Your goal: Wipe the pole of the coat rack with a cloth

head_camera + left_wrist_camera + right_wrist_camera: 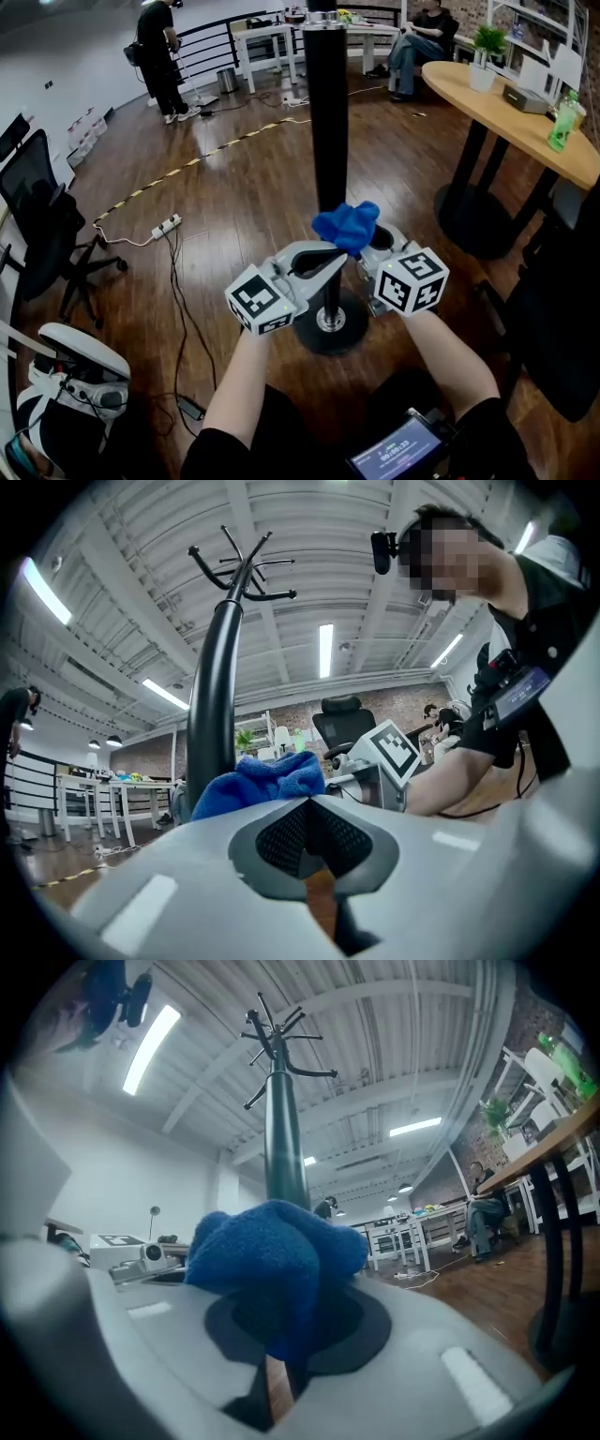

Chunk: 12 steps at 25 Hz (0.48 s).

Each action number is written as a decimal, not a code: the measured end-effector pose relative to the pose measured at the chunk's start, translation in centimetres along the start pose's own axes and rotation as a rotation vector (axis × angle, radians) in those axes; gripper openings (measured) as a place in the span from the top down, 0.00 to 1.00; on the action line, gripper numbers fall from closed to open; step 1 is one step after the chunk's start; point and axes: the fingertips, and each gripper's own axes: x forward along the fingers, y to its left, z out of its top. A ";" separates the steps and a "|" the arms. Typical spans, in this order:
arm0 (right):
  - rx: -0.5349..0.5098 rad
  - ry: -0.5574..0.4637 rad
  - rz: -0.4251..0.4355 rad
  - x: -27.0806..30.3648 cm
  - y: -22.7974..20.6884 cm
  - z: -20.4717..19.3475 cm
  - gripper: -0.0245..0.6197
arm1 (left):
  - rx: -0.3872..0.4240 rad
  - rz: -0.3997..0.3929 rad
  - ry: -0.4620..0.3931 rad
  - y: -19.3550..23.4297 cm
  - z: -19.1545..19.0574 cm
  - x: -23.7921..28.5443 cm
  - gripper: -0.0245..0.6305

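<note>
Screen (398,457) at chest, nearest. Left gripper (330,262): jaws together, nothing between, tips by left side of pole (327,122). Right gripper (367,247): jaws clamped on cloth (346,225), bunched above tips. Cloth at pole's right side, low, just above base (330,323); contact likely, not certain. Step: wiping lower pole, by look. Next: press cloth firmly, stroke up along pole; left gripper could steady pole.

Blue cloth (347,227), black pole (328,112), grey left tongs (333,261) and right tongs (281,1368) bearing black-and-white marker cubes (258,298).
</note>
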 end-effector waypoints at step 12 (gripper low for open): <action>0.083 0.157 -0.073 -0.7 -1.6 -12.1 0.88 | -0.077 -0.025 0.064 -1.0 -9.4 -0.7 0.96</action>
